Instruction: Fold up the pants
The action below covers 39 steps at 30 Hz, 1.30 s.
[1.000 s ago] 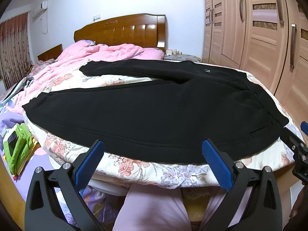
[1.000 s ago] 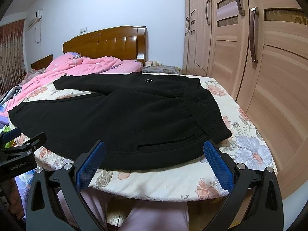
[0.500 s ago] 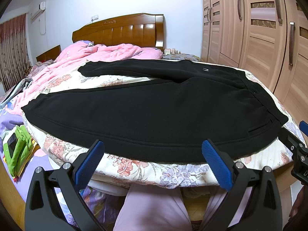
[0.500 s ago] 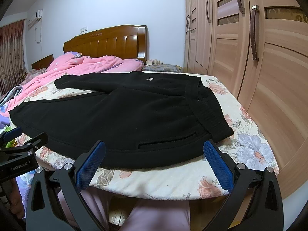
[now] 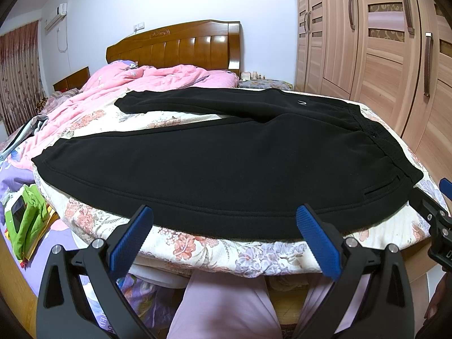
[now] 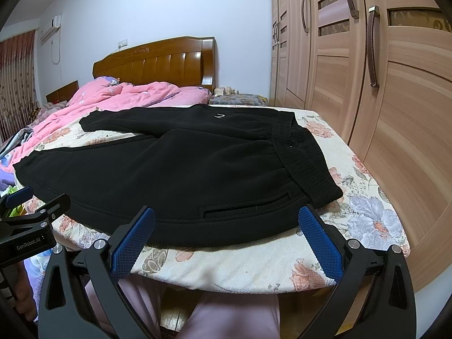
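Note:
Black pants (image 5: 226, 163) lie spread flat on the floral bedsheet (image 5: 197, 251), waistband to the right and both legs running left, the far leg angled away. They also show in the right wrist view (image 6: 183, 169), with a side pocket slit near the front hem. My left gripper (image 5: 224, 220) is open and empty, just short of the pants' near edge. My right gripper (image 6: 226, 220) is open and empty at the near edge by the pocket and waistband corner (image 6: 325, 195).
A pink quilt (image 5: 135, 84) is bunched at the bed's far left below the wooden headboard (image 5: 175, 48). Wardrobe doors (image 6: 381, 99) stand close along the right side. Green cloth with a phone (image 5: 25, 217) lies at the lower left. My legs are below the bed edge.
Both grippers have crept slightly forward toward the pants' near edge. The pants have not moved and both grippers stay open.

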### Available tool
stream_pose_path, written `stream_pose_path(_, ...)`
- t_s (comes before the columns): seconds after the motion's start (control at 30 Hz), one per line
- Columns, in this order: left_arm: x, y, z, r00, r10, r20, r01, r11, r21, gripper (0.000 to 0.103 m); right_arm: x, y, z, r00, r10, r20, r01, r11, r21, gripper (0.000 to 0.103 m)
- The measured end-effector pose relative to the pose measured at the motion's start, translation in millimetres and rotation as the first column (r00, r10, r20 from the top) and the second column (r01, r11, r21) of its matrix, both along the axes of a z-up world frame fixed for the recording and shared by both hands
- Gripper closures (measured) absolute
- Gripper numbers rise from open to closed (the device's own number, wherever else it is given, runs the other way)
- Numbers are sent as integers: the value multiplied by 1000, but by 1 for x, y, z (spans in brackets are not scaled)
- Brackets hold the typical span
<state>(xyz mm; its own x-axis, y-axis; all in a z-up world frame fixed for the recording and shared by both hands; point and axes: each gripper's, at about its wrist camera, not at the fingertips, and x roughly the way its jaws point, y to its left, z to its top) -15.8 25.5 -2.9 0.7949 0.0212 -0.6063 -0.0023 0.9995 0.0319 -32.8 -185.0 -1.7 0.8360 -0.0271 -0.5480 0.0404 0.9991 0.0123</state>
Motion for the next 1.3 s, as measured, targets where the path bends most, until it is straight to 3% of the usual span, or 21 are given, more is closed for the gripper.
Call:
stream_pose_path(1.03,2,3,1,1000,0,-7,0,1000,0,1,1,-1,-3,1000,6,-22,-6,1000,19,4)
stream_pose_path(1.17,11,2,2,998,-64,13,64,998,-4,1,13,-6,4,999,37,-8,-37,999,-4,4)
stream_pose_path(1.3,37,-13,15,981,-183,57,177,979,96,1,50,-18,22,997,76,7,-75,994,-80,4)
